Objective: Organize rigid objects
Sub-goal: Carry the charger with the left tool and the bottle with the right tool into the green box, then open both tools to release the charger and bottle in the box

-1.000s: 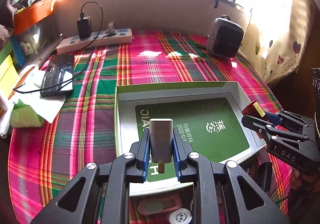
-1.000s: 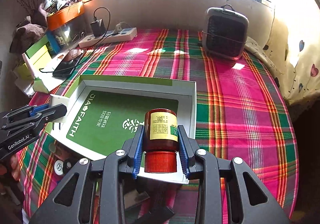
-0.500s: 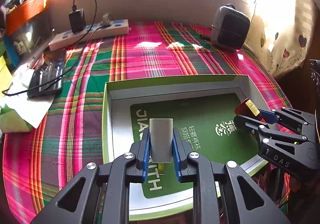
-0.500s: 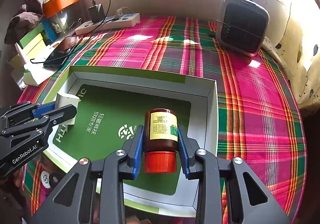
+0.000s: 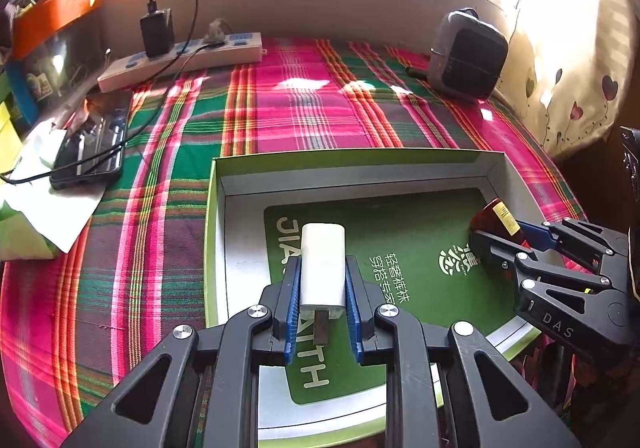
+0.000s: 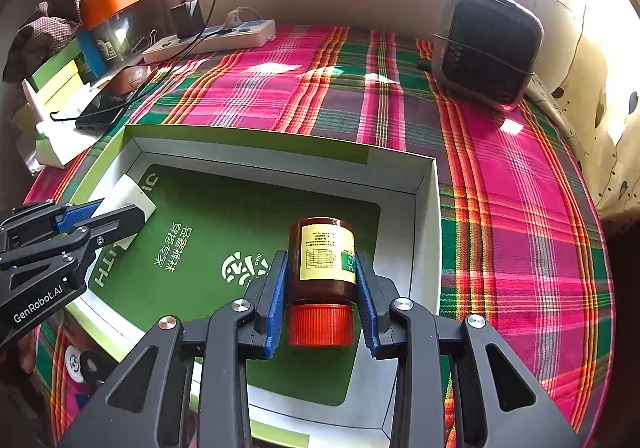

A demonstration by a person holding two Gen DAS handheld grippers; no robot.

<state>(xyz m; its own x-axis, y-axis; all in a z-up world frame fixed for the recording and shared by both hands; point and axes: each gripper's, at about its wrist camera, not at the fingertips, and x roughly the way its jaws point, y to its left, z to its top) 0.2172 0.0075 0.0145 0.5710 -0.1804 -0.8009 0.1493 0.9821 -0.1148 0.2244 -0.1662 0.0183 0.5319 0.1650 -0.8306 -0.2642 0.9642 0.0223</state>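
A shallow box (image 5: 352, 172) with a green printed floor and white walls lies on the plaid cloth. My left gripper (image 5: 322, 268) is shut on a white charger plug (image 5: 322, 262), held over the box's left part, prongs toward the camera. My right gripper (image 6: 322, 272) is shut on a brown pill bottle (image 6: 326, 254) with a yellow label and red cap, held over the box's right part. In the left wrist view the right gripper (image 5: 500, 236) and bottle (image 5: 496, 218) show at the right. In the right wrist view the left gripper (image 6: 124, 208) with the plug (image 6: 126, 192) shows at the left.
A power strip (image 5: 184, 58) with a black adapter lies by the back wall. A phone (image 5: 90, 142) on a cable sits at the left beside paper. A small grey heater (image 6: 488, 48) stands at the back right. Small round items (image 6: 76, 362) lie outside the box's near-left corner.
Both grippers have come forward and lower over the box, each still gripping its object. The box fills more of both views.
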